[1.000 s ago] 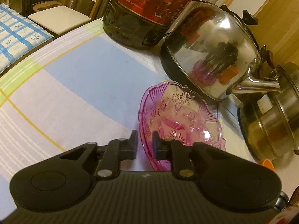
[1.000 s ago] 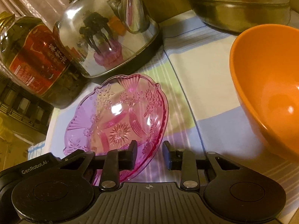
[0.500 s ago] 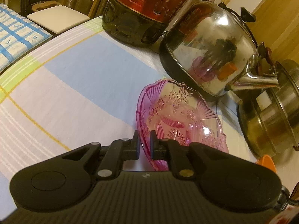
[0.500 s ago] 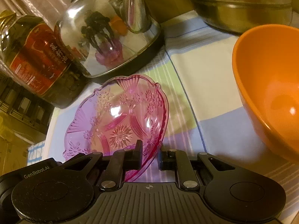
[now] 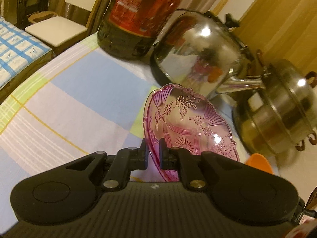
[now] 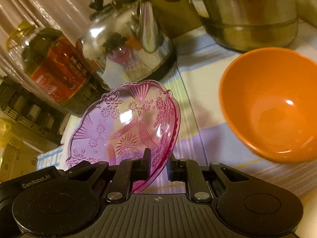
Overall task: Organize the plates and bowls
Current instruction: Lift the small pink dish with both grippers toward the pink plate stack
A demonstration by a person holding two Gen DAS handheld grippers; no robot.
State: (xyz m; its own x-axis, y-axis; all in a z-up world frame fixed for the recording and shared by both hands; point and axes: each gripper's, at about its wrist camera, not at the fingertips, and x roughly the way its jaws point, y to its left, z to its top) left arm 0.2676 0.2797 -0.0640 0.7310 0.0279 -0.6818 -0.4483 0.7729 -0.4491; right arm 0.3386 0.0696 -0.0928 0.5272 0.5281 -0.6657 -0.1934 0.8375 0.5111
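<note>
On the counter point(image 5: 83, 91) an oil bottle point(image 5: 138, 17) stands at 11 o'clock in the left wrist view, a kettle point(image 5: 200, 53) at 1 o'clock and a steel pot point(image 5: 281, 111) at 3 o'clock. The left gripper point(image 5: 153, 155) has its fingers pinching the rim of the pink dish point(image 5: 184, 123), which is tilted. The right gripper point(image 6: 158, 168) pinches the dish's point(image 6: 122, 129) opposite rim. An orange bowl point(image 6: 273, 103) sits at 3 o'clock in the right view.
</note>
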